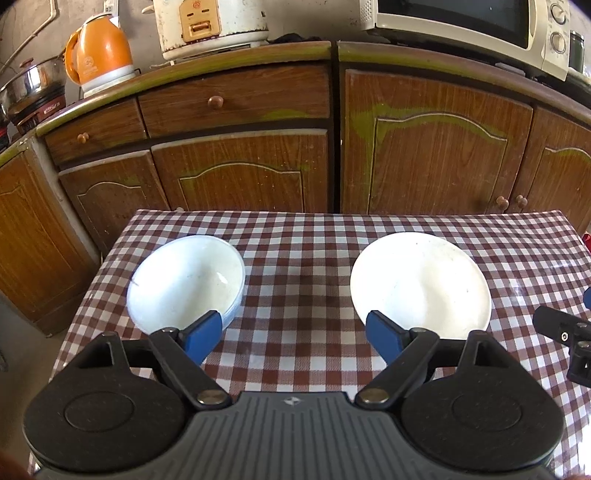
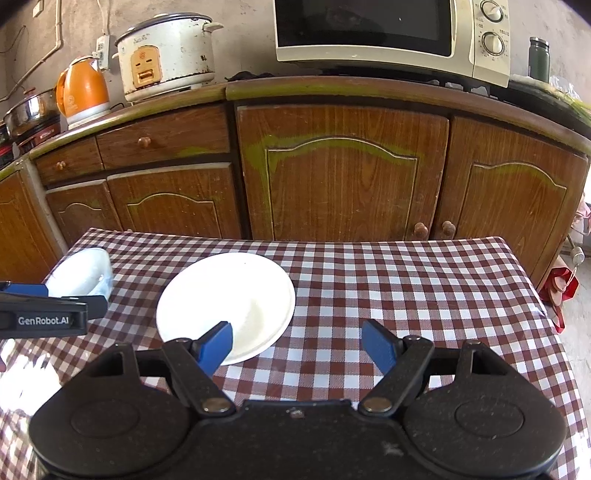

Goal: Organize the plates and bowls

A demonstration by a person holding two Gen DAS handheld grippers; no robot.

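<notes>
**Bowl and plate apart on a checked table, both grippers spread wide**

On the table [image 1: 295, 258], under a red-and-white gingham cloth with a glossy sheen: two white dishes, well apart. At the left, a deep round bowl [image 1: 186, 282], smooth and glazed, faintly bluish in the shade, nothing in it; a stepped edge along its right side, perhaps a second bowl nested beneath, though hard to tell. At the right, a shallow round plate [image 1: 419, 282], matte white with a few faint specks, bare of food.

Left gripper [image 1: 295, 338] low over the near edge of the table, blue pads on black arms, spread wide with only cloth between; left pad in front of the bowl's near rim, right pad in front of the plate's near rim, contact not clear from this view. Right gripper [image 2: 301, 345] likewise wide, nothing held, its left pad overlapping the plate's near edge in the right wrist view, its right pad over bare cloth.

Beyond the table: wood-grain cabinets [image 2: 340, 184] with arched door panels and round knobs, greenish wear along the edges. On the counter, from left to right: a steel pot [image 1: 31, 79], an orange kettle [image 1: 98, 55], a scuffed white rice cooker [image 2: 168, 55], lid closed, a cream microwave [image 2: 391, 33], door shut, and a dark green flask [image 2: 538, 59].
</notes>
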